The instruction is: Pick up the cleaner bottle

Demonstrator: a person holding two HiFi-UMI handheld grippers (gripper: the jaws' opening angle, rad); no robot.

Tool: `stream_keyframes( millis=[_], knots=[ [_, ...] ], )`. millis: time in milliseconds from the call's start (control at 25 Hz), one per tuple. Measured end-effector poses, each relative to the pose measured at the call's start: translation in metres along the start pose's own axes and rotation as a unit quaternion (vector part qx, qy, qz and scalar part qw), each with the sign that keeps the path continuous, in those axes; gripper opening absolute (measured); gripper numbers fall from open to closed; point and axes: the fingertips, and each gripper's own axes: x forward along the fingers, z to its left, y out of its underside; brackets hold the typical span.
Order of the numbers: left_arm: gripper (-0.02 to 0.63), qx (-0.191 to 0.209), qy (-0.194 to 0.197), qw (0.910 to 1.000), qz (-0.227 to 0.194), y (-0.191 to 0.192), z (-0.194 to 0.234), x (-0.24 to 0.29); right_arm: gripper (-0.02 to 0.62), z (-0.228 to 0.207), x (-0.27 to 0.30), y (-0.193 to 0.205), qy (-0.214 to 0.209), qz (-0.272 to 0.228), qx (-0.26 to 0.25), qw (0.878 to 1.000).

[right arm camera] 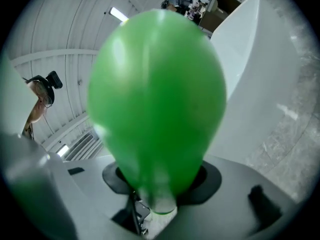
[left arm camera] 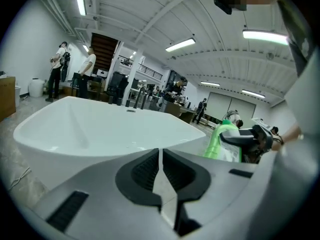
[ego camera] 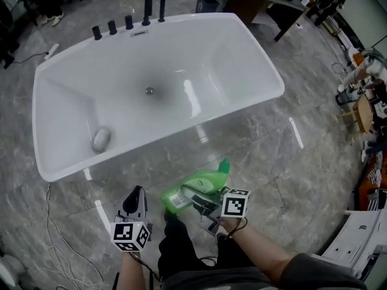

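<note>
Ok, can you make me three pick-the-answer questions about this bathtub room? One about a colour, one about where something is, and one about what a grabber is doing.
1. What colour is the cleaner bottle?
A red
B green
C blue

2. Where is the small grey lump?
A inside the bathtub
B on a chair
C on a shelf

3. How are the left gripper's jaws?
A shut, with nothing between them
B wide open
C closed on the bottle

Answers:
1 B: the bottle is bright green in every view.
2 A: the lump lies in a corner of the white tub.
3 A: the left gripper view shows the pads meeting. The right gripper holds the bottle.
</note>
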Motion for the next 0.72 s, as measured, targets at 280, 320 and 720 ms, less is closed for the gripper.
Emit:
stream_keyframes(
  millis=[280, 320, 720],
  knots=[
    [0.035, 0.048, 0.051, 0.9976, 0.005, -0.066, -0.014, -0.010, 0.199, 0.072, -0.010, -0.045, -0.006, -0.082, 0.016, 0.997],
    [0.034, 0.050, 0.052, 0.9974, 0.001, -0.074, -0.014, -0.012, 0.199, 0.081, -0.010, -0.051, -0.011, -0.088, 0.013, 0.996],
    [0.035, 0.058, 0.049, 0.9964, -0.036, -0.101, -0.054, -0.044, 0.199, 0.132, -0.039, -0.049, -0.047, -0.096, 0.011, 0.994]
  ],
)
